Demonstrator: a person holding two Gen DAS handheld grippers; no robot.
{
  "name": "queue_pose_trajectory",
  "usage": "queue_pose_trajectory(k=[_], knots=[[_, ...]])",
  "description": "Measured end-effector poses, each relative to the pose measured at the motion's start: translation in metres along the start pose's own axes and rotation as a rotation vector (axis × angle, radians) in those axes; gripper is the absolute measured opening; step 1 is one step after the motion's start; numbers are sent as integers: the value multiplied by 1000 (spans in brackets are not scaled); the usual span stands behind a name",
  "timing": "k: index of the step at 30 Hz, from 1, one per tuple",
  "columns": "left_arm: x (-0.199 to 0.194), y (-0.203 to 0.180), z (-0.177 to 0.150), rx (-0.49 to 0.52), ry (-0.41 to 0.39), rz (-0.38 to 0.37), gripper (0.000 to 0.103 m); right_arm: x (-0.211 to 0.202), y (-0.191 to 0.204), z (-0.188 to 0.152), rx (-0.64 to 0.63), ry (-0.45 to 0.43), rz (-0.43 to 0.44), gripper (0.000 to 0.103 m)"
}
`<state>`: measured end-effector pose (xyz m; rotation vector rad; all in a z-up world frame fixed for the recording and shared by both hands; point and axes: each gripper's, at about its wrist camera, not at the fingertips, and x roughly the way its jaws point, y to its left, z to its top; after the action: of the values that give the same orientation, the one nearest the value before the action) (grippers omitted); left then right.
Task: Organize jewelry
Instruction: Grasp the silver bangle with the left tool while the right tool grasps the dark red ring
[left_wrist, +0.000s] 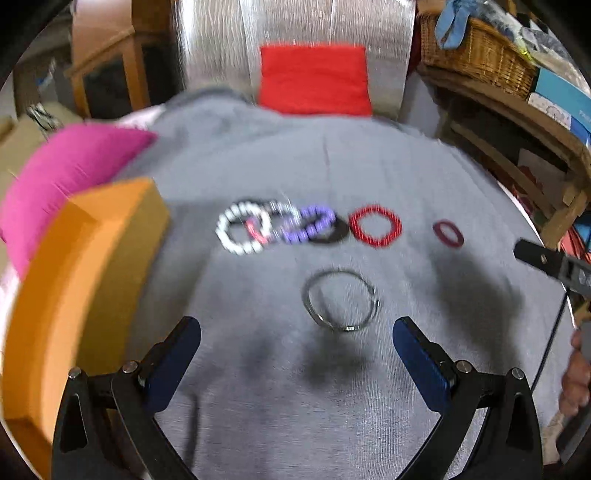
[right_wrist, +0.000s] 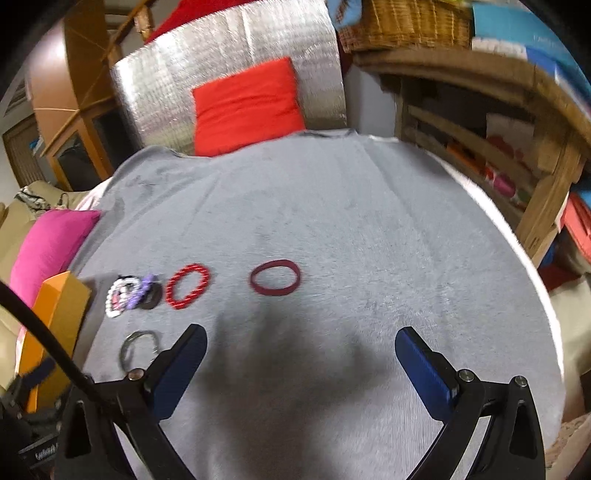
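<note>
A thin silver bangle (left_wrist: 340, 300) lies on the grey cloth (left_wrist: 369, 166) just ahead of my open, empty left gripper (left_wrist: 295, 350). Beyond it a row of bracelets: a white beaded one (left_wrist: 240, 229), a purple beaded one (left_wrist: 308, 227) over a black one, a red beaded one (left_wrist: 376, 226) and a dark red band (left_wrist: 448, 232). My right gripper (right_wrist: 301, 365) is open and empty above the cloth (right_wrist: 351, 203), with the dark red band (right_wrist: 275, 277) ahead, the red bracelet (right_wrist: 187, 285) and white one (right_wrist: 118, 291) to the left, the silver bangle (right_wrist: 138, 349) near its left finger.
An orange box (left_wrist: 74, 288) stands at the left on the cloth, a pink cushion (left_wrist: 66, 170) behind it. A red cushion (left_wrist: 314, 79) leans on a silver panel at the back. Wooden shelves (right_wrist: 498, 129) with a wicker basket (left_wrist: 476, 51) stand at the right.
</note>
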<state>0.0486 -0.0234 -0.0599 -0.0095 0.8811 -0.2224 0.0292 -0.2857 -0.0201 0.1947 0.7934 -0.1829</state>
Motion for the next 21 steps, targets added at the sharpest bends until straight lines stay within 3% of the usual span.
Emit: queue_pose_trajectory(k=[6,12,16,18,20,21], knots=[[21,-4,-5,3,47,-61,103,44,-2,7,20,64,19,101],[40,-6,1,40,100,-54,103,72,24,19,-68,48,-15,101],[55,-13,4,67,115,-47,97,106,29,24,-77,119,-69,78],[69,-15,7,87,124,-36,83,114,27,24,-50,120,-60,72],[72,-18,10,102,95,-26,76,115,24,27,-23,97,-49,50],[72,-21,12,104,82,-34,66,114,24,28,-14,93,-30,47]])
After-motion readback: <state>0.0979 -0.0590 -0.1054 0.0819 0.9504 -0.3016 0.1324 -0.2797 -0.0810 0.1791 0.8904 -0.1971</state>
